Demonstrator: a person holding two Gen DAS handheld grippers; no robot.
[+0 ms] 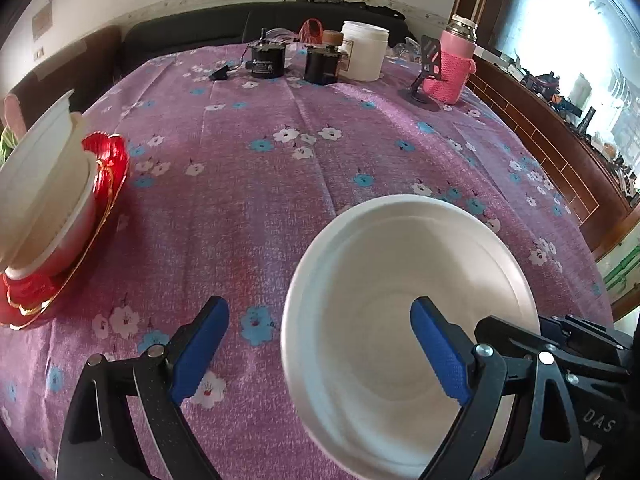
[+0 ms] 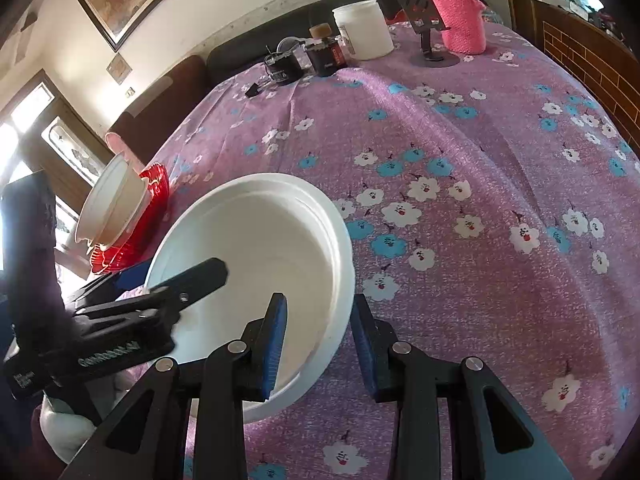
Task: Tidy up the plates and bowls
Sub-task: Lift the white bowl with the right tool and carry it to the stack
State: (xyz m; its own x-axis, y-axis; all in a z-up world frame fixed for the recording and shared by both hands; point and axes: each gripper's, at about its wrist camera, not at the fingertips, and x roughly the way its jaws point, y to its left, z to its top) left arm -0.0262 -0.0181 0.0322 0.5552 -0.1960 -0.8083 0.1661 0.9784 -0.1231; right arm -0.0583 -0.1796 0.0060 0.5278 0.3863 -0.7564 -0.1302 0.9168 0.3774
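Left claw (image 1: 320, 344) wide astride the round white plastic bowl's (image 1: 384, 280) near rim; right claw (image 2: 320, 344) narrow, straddling its rim, unclamped.

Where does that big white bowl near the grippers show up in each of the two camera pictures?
Left wrist view: the white bowl fills the lower right, with the left gripper's right finger inside it.
Right wrist view: the same bowl sits lower left of centre, its rim between the right gripper's fingers.
Shared landmark: the pink knitted bottle at the table's far edge.
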